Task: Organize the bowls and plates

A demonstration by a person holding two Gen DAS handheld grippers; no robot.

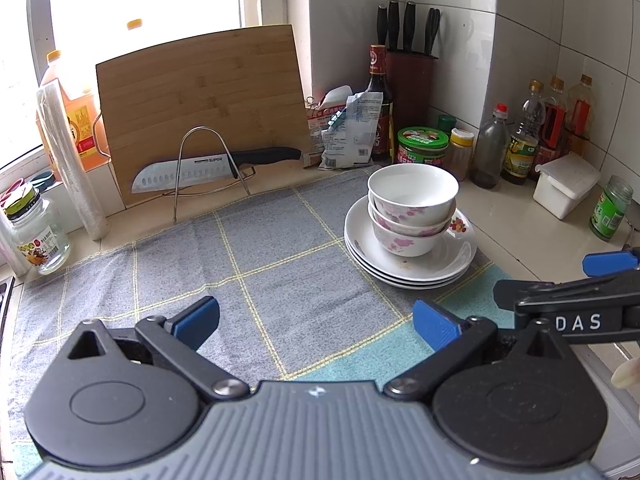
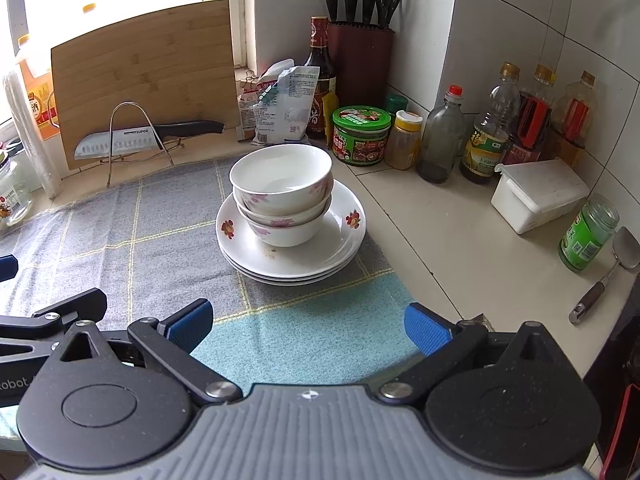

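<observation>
We are holding both grippers low over the near edge of the tabletop (image 2: 432, 216), above the checked cloth (image 1: 248, 264). The left gripper (image 1: 316, 322) is showing its fingers (image 1: 198, 318) wide apart and holding nothing. The right gripper (image 2: 308, 326) is likewise showing its fingers (image 2: 191, 325) spread apart and empty.

The bowls (image 2: 282, 194) are sitting nested, three as far as we can count, on the plates (image 2: 320, 256), which are stacked three deep. The whole stack is resting on the far right part of the cloth, close to its right edge and toward the back right corner of the tabletop, just in front of the green-lidded jar (image 2: 361, 135).

From the right gripper, the stack is lying almost straight ahead, slightly left of the midline between the fingers. From the left gripper, it is lying ahead and clearly to the right. We are judging the right gripper to be the better aligned and the nearer.

The stack has no horizontal long axis, since bowls and plates are round; its axis is running vertically, and the bowls are opening upward. The top bowl is tilting slightly in its nest. We are judging that either a rim grasp from any side or a two-sided lift of the plates is open.
</observation>
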